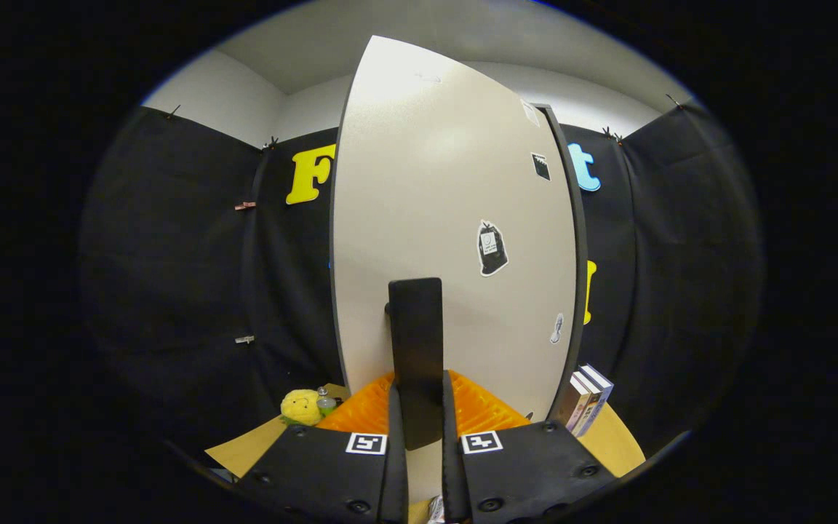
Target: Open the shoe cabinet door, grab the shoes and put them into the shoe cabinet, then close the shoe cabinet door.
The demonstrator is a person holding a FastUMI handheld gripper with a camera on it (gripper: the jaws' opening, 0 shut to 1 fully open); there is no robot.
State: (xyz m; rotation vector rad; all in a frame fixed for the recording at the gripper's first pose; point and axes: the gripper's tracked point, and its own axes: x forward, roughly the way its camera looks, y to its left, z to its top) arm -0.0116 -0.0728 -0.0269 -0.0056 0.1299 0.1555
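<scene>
The door [448, 240] of the shoe cabinet is standing upright right ahead of the gripper, a pale panel with a dark edge running down both sides. Its dark, flat handle [416, 342] is sticking out of the lower part of the panel and reaching down between the two fingers. The gripper [419, 429] is clenching this handle: both fingers are pressing against its sides, one on each, with no gap showing.

A few stickers are sitting on the door to the right of the handle: a dark bag-shaped one [492, 249] about mid-height, a small dark square [541, 167] higher up near the right edge, and a small pale one [556, 328] lower down.

Beyond the fingers and at the foot of the door, a tan table [612, 440] is showing. On it, to the left of the door, a yellow plush [300, 407] is lying with a small bottle [326, 402] just beside it. To the right of the door, some books [585, 405] are standing upright together, leaning slightly, near the door's dark edge.

Black cloth is hanging behind everything, with a white wall and ceiling above it.
</scene>
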